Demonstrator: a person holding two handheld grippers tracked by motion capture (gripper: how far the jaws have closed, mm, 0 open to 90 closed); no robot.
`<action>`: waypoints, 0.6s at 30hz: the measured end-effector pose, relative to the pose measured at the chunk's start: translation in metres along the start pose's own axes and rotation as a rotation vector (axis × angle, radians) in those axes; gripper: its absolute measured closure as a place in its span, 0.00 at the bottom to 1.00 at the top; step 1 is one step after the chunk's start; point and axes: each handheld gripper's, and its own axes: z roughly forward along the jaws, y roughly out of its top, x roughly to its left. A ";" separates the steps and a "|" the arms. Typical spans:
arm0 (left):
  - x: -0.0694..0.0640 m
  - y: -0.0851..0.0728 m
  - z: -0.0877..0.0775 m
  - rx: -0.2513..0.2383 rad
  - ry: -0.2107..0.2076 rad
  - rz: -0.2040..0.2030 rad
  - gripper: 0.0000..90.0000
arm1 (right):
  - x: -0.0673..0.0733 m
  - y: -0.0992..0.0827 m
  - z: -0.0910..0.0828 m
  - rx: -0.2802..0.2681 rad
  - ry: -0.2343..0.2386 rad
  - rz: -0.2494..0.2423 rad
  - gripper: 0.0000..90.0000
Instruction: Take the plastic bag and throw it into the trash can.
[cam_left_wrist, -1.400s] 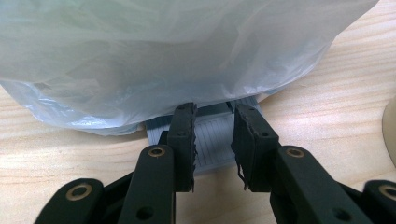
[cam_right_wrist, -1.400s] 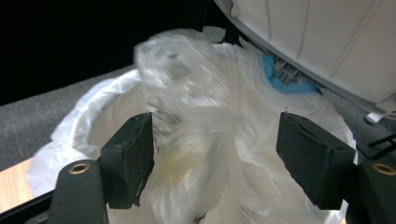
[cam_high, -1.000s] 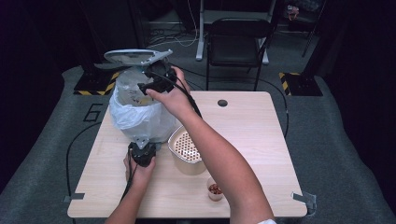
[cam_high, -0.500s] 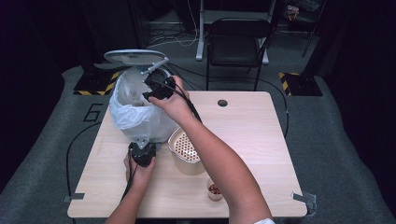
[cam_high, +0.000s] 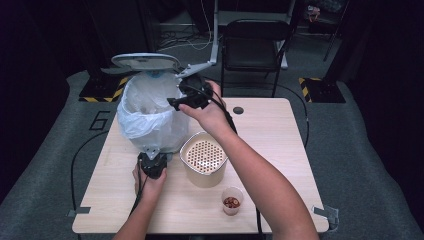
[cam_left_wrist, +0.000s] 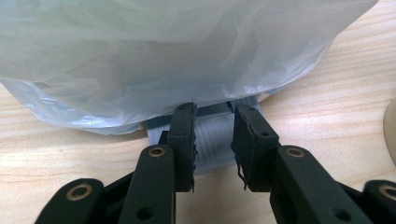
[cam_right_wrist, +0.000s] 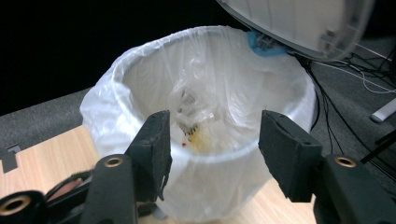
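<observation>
The left gripper (cam_left_wrist: 212, 140) clamps the bin's grey pedal (cam_left_wrist: 210, 135) near the table's (cam_high: 280, 150) left edge. The right gripper (cam_right_wrist: 212, 154), jaws just opening and empty, hovers over the lined bin (cam_right_wrist: 205, 116).

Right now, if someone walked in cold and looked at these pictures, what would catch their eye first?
Most likely the white bag-lined bin at the table's far left, its lid tipped up and scraps at the bottom. The right tool hangs at its rim with nothing between its jaws, which have just been opening, while the left tool presses the grey pedal at the bin's foot. Nearer stand a beige tub and a small cup.
</observation>
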 end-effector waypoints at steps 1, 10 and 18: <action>0.000 0.000 0.000 0.000 0.001 0.000 0.77 | -0.001 -0.010 -0.009 -0.006 -0.010 -0.001 0.45; -0.002 -0.001 0.001 -0.008 -0.013 -0.031 0.77 | 0.007 -0.064 -0.046 0.014 -0.009 -0.025 0.38; -0.002 -0.001 0.000 0.013 -0.015 -0.016 0.77 | 0.020 -0.123 -0.064 0.012 0.002 -0.031 0.30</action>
